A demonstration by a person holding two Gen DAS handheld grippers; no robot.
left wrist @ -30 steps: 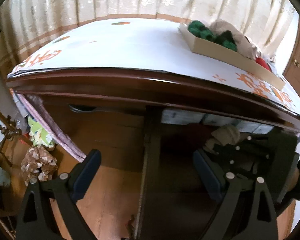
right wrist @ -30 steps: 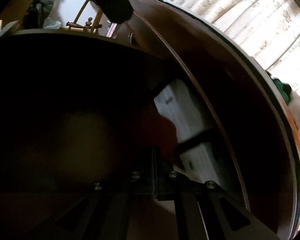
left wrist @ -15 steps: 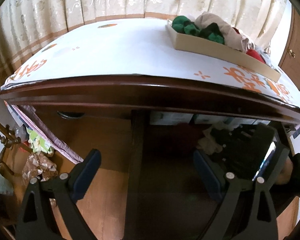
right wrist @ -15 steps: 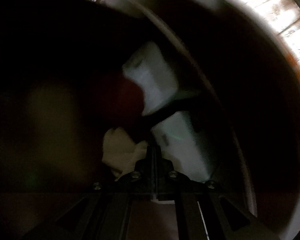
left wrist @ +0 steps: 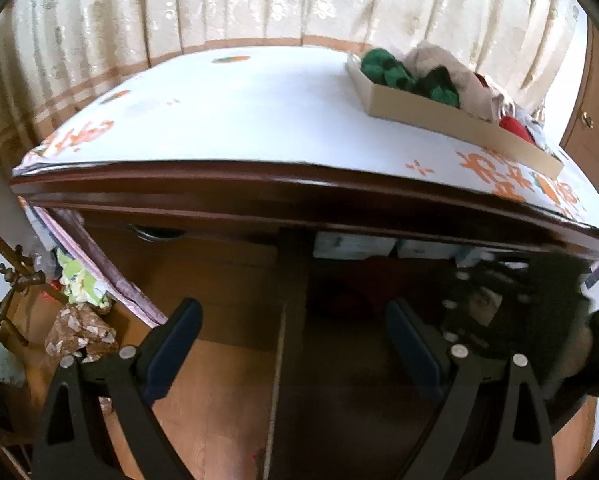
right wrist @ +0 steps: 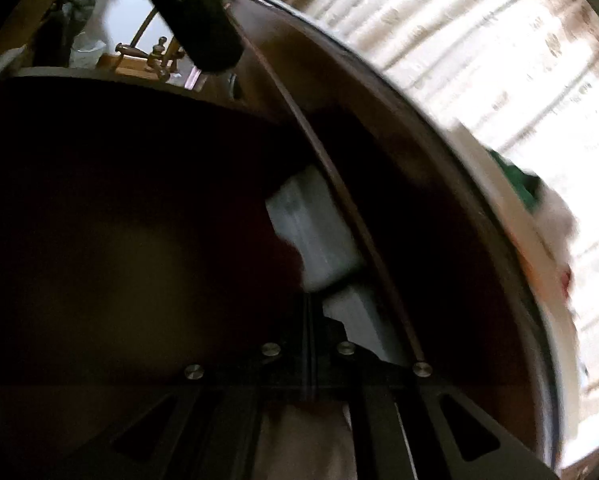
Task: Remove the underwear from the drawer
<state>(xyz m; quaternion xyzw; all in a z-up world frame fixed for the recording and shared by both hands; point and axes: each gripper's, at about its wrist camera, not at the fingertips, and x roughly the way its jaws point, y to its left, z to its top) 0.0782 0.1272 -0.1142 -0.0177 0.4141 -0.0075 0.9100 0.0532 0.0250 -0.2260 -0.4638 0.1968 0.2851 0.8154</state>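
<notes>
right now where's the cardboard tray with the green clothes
In the left wrist view the cardboard tray sits on the right rear of the dresser top, in front of the curtain, above the open drawer.

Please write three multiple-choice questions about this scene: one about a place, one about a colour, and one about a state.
1. Where does the cardboard tray of garments stand?
A. On the floor
B. Inside the drawer
C. On the dresser top, towards its right side

2. What colour are the pads of the left gripper?
A. Blue
B. Red
C. Yellow

3. How do the jaws of the left gripper stand?
A. Shut on a cloth
B. Wide open, holding nothing
C. Out of view

Answers:
1. C: the cardboard tray rests on the cloth-covered dresser top.
2. A: the pads are dark blue.
3. B: the left gripper has a wide gap between its jaws, with nothing in it.
</notes>
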